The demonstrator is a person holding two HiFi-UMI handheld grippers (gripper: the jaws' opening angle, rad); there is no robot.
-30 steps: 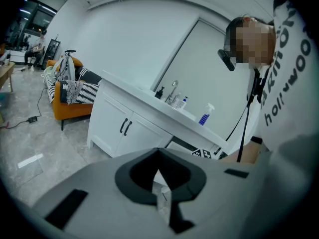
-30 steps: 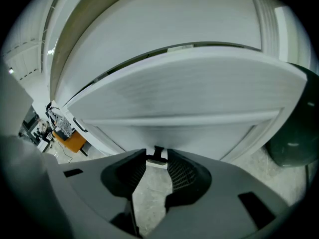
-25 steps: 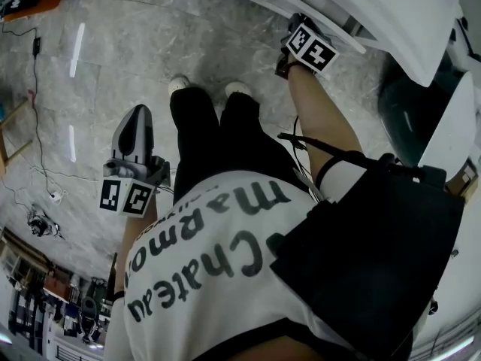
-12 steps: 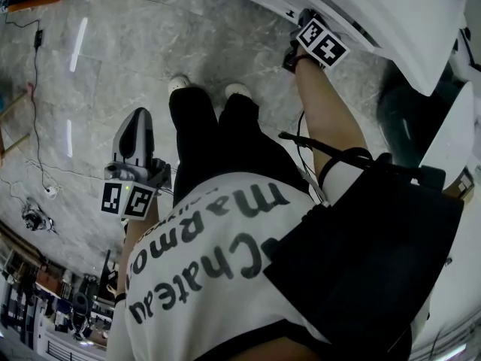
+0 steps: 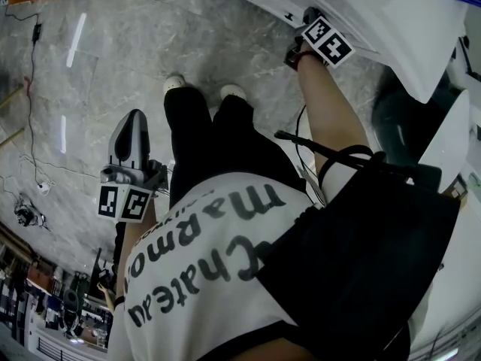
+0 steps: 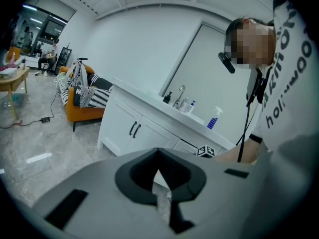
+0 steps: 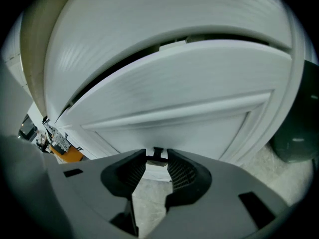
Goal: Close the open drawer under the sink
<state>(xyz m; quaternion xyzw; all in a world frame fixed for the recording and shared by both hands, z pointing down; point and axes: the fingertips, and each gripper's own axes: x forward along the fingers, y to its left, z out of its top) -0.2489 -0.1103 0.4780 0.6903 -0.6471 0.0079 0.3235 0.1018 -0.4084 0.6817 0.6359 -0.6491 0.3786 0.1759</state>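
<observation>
— Down at the white cabinet (image 7: pixel 149 19), is the drawer (image 7: pixel 174 98) shut yet?

— No. Its white front stands proud of the frame, and a dark gap (image 7: pixel 107 66) runs along its top edge. The front fills nearly everything ahead of the right gripper (image 7: pixel 156 159).

— So that's the gripper working on it?

— Yes, it's right up at the front, pointing down into it at a slant. Its jaws stand apart, and the small dark handle (image 7: pixel 158 152) sits just between their tips. I can't tell from here whether the pads bear on the handle. I'd call it a spread gripper straddling it.

— Which way does the drawer lie from it?

— Straight ahead. The front runs long from side to side, across the line of the jaws, and the handle is about the middle of what shows. By my reckoning the push has to go square into the panel at the handle. A shove off towards one end could jam the drawer askew.

— And the other one?

— The left gripper (image 5: pixel 134 122) hangs at the person's (image 5: pixel 218 232) side over the grey floor (image 5: pixel 98 59). Its jaws are together with nothing in them, and it is well apart from the cabinet. The right one is far nearer, so I'd say the job falls to it.
</observation>
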